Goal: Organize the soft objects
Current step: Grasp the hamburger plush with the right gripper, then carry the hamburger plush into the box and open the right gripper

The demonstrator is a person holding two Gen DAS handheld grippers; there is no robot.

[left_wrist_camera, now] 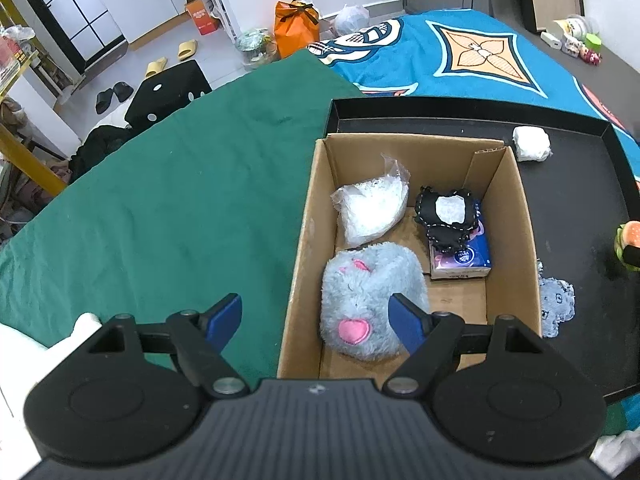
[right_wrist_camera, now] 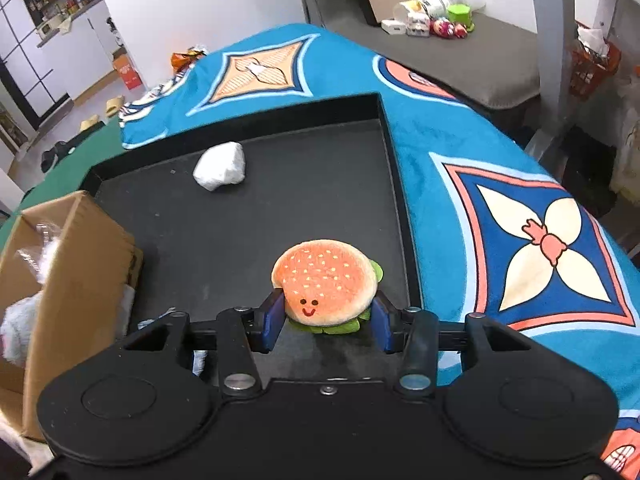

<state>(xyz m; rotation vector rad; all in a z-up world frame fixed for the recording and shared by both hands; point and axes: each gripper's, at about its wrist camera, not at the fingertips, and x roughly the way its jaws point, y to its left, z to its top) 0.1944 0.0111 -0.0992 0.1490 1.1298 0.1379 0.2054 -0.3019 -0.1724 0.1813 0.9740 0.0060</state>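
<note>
My left gripper (left_wrist_camera: 316,316) is open and empty, above the near left wall of a cardboard box (left_wrist_camera: 300,248). The box holds a grey plush toy (left_wrist_camera: 368,300), a clear bag of white stuffing (left_wrist_camera: 370,208), a black cloth piece (left_wrist_camera: 446,216) and a blue tissue pack (left_wrist_camera: 464,258). My right gripper (right_wrist_camera: 326,322) is shut on a plush hamburger (right_wrist_camera: 326,280), just above the black tray (right_wrist_camera: 224,236). The hamburger also shows at the right edge of the left wrist view (left_wrist_camera: 630,240). A white soft lump (right_wrist_camera: 220,166) lies at the tray's far side.
The tray (left_wrist_camera: 576,216) sits on a blue patterned blanket (right_wrist_camera: 500,200) beside a green cloth (left_wrist_camera: 180,200). A grey lace cloth (left_wrist_camera: 556,304) lies by the box's right wall. Small toys and containers (right_wrist_camera: 436,20) stand on a far surface. Floor clutter lies beyond the bed.
</note>
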